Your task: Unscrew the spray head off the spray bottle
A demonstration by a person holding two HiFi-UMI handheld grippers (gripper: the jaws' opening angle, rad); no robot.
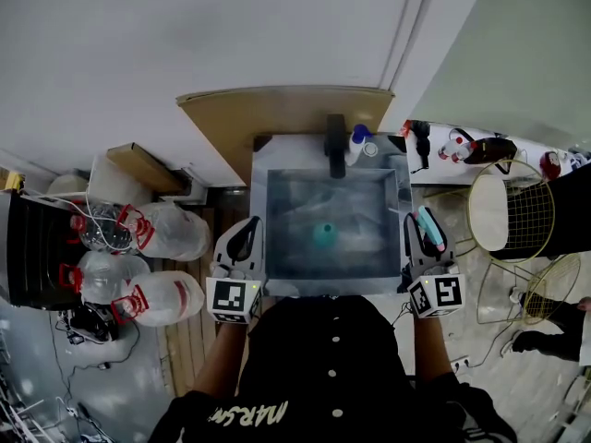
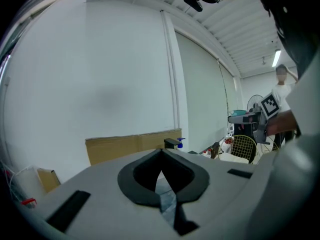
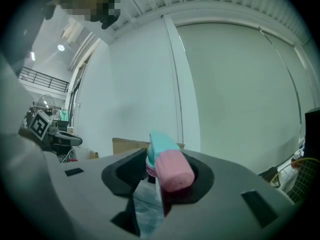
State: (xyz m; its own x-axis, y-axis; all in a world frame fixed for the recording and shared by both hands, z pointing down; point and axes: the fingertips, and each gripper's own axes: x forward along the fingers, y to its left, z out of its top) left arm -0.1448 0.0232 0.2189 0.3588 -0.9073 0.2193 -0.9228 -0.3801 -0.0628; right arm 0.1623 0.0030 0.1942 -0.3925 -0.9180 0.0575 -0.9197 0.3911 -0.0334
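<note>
Head view: left gripper (image 1: 243, 236) and right gripper (image 1: 421, 233) flank steel sink (image 1: 399, 192), each just outside its side rim. Teal rounded object (image 1: 323, 235) lies on sink floor between tools; bottle or not, unclear. Water jugs (image 1: 171, 232) close outside left tool.

Left gripper view: left gripper (image 2: 161, 173) clenched, nothing in jaws. Cardboard sheet (image 2: 132, 144) and wall well ahead, free air before tips.

Right gripper view: right gripper (image 3: 152, 180) grasps teal-pink spray head (image 3: 167, 168), nozzle pointing back toward camera. Wall well ahead, open air around.
</note>
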